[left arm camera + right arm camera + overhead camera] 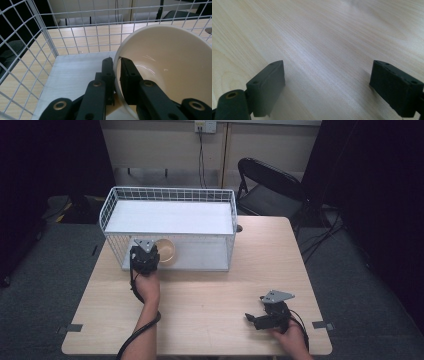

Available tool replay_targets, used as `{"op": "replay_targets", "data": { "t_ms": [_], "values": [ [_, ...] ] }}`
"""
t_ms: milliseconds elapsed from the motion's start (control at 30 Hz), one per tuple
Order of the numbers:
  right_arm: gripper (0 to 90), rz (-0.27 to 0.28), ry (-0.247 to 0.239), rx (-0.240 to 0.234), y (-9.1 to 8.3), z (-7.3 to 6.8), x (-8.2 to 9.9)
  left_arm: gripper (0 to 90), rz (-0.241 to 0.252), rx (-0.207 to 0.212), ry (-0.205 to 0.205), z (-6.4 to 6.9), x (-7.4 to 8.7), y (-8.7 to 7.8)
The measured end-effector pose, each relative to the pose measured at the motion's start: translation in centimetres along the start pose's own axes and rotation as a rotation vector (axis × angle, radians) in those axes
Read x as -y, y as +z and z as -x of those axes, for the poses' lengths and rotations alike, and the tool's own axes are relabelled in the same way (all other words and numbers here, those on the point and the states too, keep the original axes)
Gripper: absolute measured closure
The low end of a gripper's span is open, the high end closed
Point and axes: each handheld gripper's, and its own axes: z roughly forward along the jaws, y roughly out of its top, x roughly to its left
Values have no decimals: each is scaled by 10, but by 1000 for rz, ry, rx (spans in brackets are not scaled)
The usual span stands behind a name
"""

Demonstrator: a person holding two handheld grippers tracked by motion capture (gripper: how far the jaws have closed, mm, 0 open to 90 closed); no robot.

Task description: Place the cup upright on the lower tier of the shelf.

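Observation:
A cream bowl [166,251] sits on the lower shelf of a white wire rack [116,200]. In the left gripper view the bowl [172,67] is tilted, and its rim runs between the two black jaws. My left gripper [117,65] is shut on that rim, one jaw outside the bowl and one inside. From above, the left gripper [150,255] reaches into the rack's front opening. My right gripper [252,317] rests near the table's front right edge. Its jaws stand wide apart over bare wood, with my right gripper [327,75] holding nothing.
The rack has a white upper shelf [170,217] and a grey lower shelf [75,75], fenced by wire mesh at the back and left. The wooden table [210,290] stretches in front. A black folding chair [270,190] stands behind the table's far right corner.

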Motion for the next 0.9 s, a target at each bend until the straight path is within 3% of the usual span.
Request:
{"op": "replay_targets", "data": {
  "t_ms": [800, 900],
  "values": [
    [117, 0, 0, 0, 0, 0, 0, 819, 0, -8, -10, 4, 4, 6],
    [117, 0, 0, 0, 0, 0, 0, 817, 5, -6, -27, 4, 4, 6]
  ]
}}
